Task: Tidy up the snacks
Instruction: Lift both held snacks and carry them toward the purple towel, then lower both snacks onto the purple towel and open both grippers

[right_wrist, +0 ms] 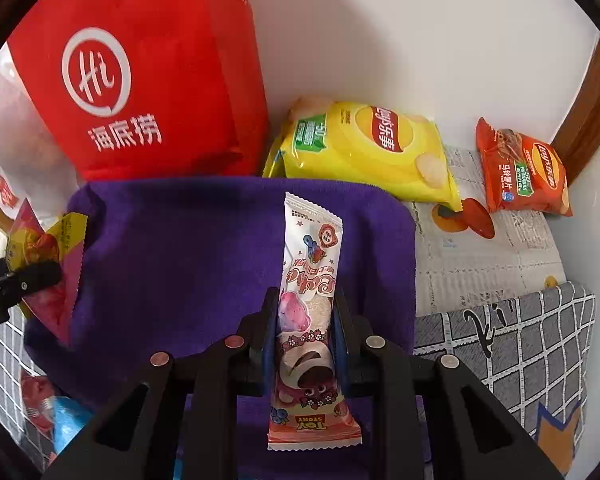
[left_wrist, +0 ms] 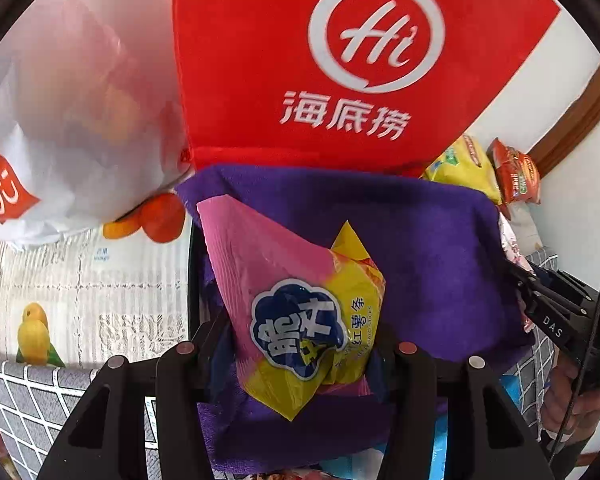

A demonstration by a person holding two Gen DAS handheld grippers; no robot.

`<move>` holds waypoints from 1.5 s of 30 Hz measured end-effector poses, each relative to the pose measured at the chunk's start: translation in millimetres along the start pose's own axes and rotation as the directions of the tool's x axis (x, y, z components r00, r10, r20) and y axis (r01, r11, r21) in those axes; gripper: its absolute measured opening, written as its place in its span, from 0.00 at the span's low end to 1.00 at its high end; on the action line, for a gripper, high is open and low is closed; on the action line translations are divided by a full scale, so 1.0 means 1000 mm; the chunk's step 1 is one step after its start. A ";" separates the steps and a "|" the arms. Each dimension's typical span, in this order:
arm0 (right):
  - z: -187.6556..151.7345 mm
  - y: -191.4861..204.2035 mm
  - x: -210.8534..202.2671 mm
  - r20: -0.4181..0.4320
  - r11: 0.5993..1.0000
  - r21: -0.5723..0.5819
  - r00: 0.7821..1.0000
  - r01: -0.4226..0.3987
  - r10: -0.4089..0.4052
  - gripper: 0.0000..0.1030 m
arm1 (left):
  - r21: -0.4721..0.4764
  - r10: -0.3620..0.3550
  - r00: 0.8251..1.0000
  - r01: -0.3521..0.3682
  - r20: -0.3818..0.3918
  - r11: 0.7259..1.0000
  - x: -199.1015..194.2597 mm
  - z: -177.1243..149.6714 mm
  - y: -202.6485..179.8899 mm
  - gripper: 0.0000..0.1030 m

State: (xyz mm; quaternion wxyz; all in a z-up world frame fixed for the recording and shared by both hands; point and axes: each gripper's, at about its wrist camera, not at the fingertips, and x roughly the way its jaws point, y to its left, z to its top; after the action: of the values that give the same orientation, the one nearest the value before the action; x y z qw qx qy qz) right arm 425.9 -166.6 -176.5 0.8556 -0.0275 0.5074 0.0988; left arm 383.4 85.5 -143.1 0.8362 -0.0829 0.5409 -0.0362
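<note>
Snack packets are held in both grippers above a purple cloth.

Left wrist view: the left gripper is closed on a pink and yellow snack bag, which is pinched between the jaws and sticks out ahead of them. Beneath and ahead of the jaws the purple cloth is spread. Beyond the cloth, straight ahead, a red bag with a white logo stands upright. To the left of it a white plastic bag is seen, with orange fruit just under its edge. Ahead and to the right of the jaws, a yellow chip bag and an orange chip bag are partly visible. At the right edge the right gripper is seen, with a hand on its handle.

Right wrist view: the right gripper is clamped shut on a long white and pink wafer packet, held lengthwise between the jaws, its far end pointing ahead over the purple cloth. The red bag stands ahead and to the left. Ahead and to the right, the yellow chip bag lies near the wall, with the orange chip bag further right, apart from it. Far to the left of the jaws, the left gripper is seen gripping the pink and yellow snack bag at the cloth's edge.
</note>
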 end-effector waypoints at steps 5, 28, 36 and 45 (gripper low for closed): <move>-0.002 0.000 0.005 -0.022 1.000 0.004 1.000 0.001 -0.001 0.23 | -0.002 0.001 1.000 -0.001 -0.019 1.000 0.004 -0.001 0.000 0.50; 0.000 0.016 -0.041 0.102 0.999 -0.040 0.995 0.018 -0.014 0.60 | 0.054 0.001 0.997 -0.005 0.074 0.999 -0.033 -0.002 -0.011 0.81; -0.013 0.025 -0.093 0.185 1.000 -0.009 0.982 0.024 -0.022 0.64 | 0.089 0.111 0.979 -0.127 0.170 0.988 -0.080 -0.009 -0.022 0.81; -0.064 0.025 -0.141 0.209 0.999 0.012 0.977 -0.048 0.044 0.65 | 0.061 0.022 0.978 -0.035 0.206 0.998 -0.123 -0.055 -0.028 0.80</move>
State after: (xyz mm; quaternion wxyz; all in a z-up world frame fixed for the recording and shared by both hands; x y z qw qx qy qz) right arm 299.8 -171.3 -82.7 0.9019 0.0018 0.4160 0.1167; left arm 283.2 71.2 -49.4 0.8902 -0.0516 0.4515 -0.0328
